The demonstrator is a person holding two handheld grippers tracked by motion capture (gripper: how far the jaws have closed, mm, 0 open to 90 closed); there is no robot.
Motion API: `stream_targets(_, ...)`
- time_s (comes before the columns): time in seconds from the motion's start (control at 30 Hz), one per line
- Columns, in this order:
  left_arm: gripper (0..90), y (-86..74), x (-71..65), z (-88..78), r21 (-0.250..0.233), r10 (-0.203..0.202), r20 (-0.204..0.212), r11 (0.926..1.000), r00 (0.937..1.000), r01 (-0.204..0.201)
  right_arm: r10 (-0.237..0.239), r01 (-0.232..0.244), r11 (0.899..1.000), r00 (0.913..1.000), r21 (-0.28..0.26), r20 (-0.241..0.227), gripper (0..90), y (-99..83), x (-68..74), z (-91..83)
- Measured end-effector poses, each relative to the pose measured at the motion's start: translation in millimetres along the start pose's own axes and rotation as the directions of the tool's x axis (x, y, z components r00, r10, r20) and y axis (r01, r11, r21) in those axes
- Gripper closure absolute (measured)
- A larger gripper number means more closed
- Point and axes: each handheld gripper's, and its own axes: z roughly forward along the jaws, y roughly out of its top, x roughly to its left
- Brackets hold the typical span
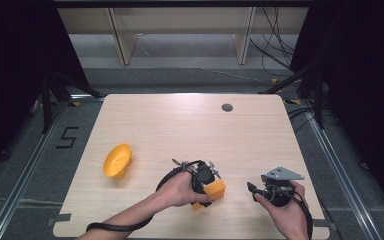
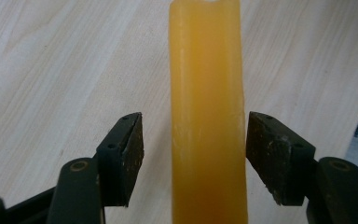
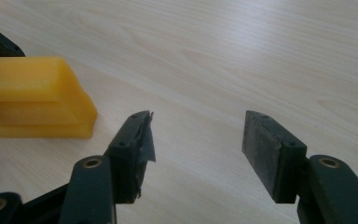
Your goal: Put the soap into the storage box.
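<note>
In the lower middle of the high view, the left gripper (image 1: 211,189) sits over an orange rectangular plastic block (image 1: 213,190) that lies on the light wooden table (image 1: 190,125). The relation that matters is in the left gripper view: the block (image 2: 208,112) runs straight up the centre of the frame, its long axis lined up with the direction the gripper (image 2: 195,158) points, and it passes between the 2 black jaws. The jaws stand apart, 1 on each long side of the block, with a sliver of table visible between each pad and the orange face. So the block is straddled but, as far as the pictures show, not yet pinched; a simple closing of the jaws would seem enough to clamp it across its narrow width.

The right gripper (image 1: 254,190) is held in the lower right of the high view, near the block but clear of it, pointing toward the left. In the right gripper view its 2 jaws are spread wide with bare wood between them (image 3: 197,158), and 1 end of the orange block (image 3: 37,95) shows at the middle left of the frame, off to the side of the left jaw and not between the pads. The left gripper is therefore plainly the nearer tool.

A yellow-orange shallow plastic bowl (image 1: 117,160), tipped on its side, lies at the left of the table, well apart from both hands.
</note>
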Motion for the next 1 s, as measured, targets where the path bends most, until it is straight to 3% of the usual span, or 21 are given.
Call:
stream_targets(0.03,36.3,1.6,1.1,0.5,0.018,0.023,0.000,0.9996,0.9997,-0.023,0.006,-0.006,1.000,1.0000,0.003,-0.003,42.8,0.0,0.4,-0.1)
stream_targets(0.07,36.9,1.7,-0.7,2.8,0.014,-0.001,0.004,0.9999,1.0000,0.001,-0.014,0.015,1.000,0.9999,-0.003,0.009,42.8,-0.5,-0.6,0.2)
stream_targets(0.27,40.8,4.7,-1.4,9.4,0.059,0.010,-0.014,0.9982,0.9999,-0.009,0.007,-0.007,1.000,1.0000,0.010,0.005,42.8,-0.2,0.5,-0.7)
stream_targets(0.33,42.9,5.5,-1.1,11.4,0.067,-0.001,-0.011,0.9978,0.9999,0.001,-0.032,0.032,0.999,0.9995,-0.009,0.001,42.8,-0.7,-2.1,1.2)
stream_targets(0.43,44.9,7.0,-0.6,14.3,0.082,-0.001,-0.025,0.9966,0.9997,0.003,-0.034,0.034,0.999,0.9994,-0.009,-0.005,42.8,-1.0,-2.2,1.7)
stream_targets(0.47,45.2,7.8,-0.7,17.2,0.091,-0.003,-0.023,0.9959,0.9997,0.005,-0.010,0.010,1.000,0.9999,0.005,-0.007,42.8,-0.5,-0.9,0.8)
stream_targets(0.7,51.7,9.4,-0.8,24.1,0.130,-0.019,-0.010,0.9914,0.9998,0.021,0.001,-0.001,1.000,1.0000,0.016,0.006,42.9,-0.8,0.3,-0.5)
stream_targets(0.77,59.5,10.0,-1.7,25.2,0.137,-0.032,0.007,0.9902,0.9995,0.031,-0.017,0.017,1.000,0.9998,0.007,-0.007,42.9,-0.8,-1.3,1.1)
stream_targets(0.9,60.0,11.0,-4.1,24.9,0.147,-0.046,-0.008,0.9881,0.9989,0.047,-0.053,0.053,0.999,0.9986,-0.003,0.004,42.9,-1.3,-3.1,1.6)
stream_targets(0.97,60.1,10.8,-4.1,24.7,0.147,-0.054,-0.012,0.9877,0.9985,0.055,-0.041,0.041,0.999,0.9992,0.001,0.003,42.9,-1.2,-2.5,1.2)
stream_targets(1.0,60.2,10.4,-4.2,24.5,0.149,-0.056,-0.013,0.9872,0.9983,0.057,0.005,-0.005,1.000,0.9999,0.013,-0.011,42.9,-1.4,-0.6,0.5)
